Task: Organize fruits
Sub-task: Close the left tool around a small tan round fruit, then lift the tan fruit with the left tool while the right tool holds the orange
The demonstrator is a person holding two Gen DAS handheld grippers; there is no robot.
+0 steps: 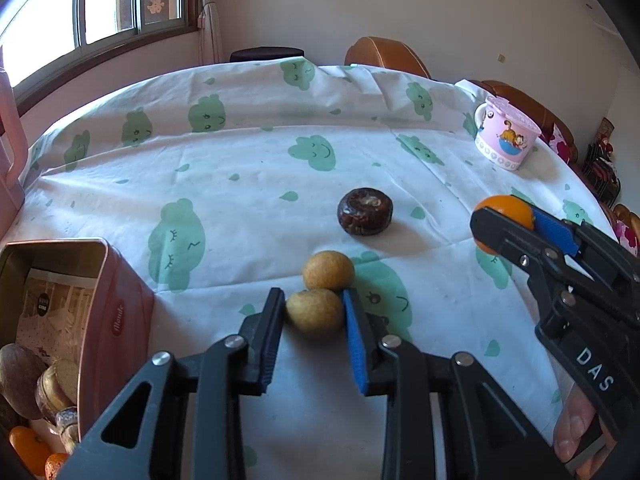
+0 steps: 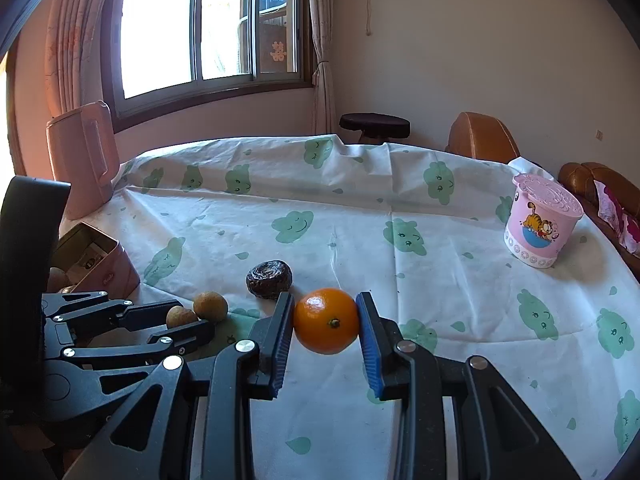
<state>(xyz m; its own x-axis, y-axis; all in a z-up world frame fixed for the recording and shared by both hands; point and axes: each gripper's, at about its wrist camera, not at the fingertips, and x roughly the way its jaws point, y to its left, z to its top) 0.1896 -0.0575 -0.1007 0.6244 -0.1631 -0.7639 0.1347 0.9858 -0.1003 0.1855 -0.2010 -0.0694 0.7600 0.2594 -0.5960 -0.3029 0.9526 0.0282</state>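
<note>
My left gripper (image 1: 314, 312) is shut on a small tan round fruit (image 1: 315, 313) that rests on the table. A second tan fruit (image 1: 328, 270) touches it just beyond. A dark brown wrinkled fruit (image 1: 365, 212) lies farther out. My right gripper (image 2: 326, 320) is shut on an orange (image 2: 327, 320) and holds it just above the cloth. In the left wrist view it (image 1: 505, 220) is at the right. A pink tin (image 1: 100, 300) at the left holds several fruits (image 1: 24, 384).
A white tablecloth with green cloud prints (image 1: 280, 152) covers the table. A pink lidded cup (image 2: 540, 224) stands at the far right. A pink container (image 2: 84, 160) stands at the far left. Brown chairs (image 2: 480, 136) and a dark stool (image 2: 374, 124) stand behind the table.
</note>
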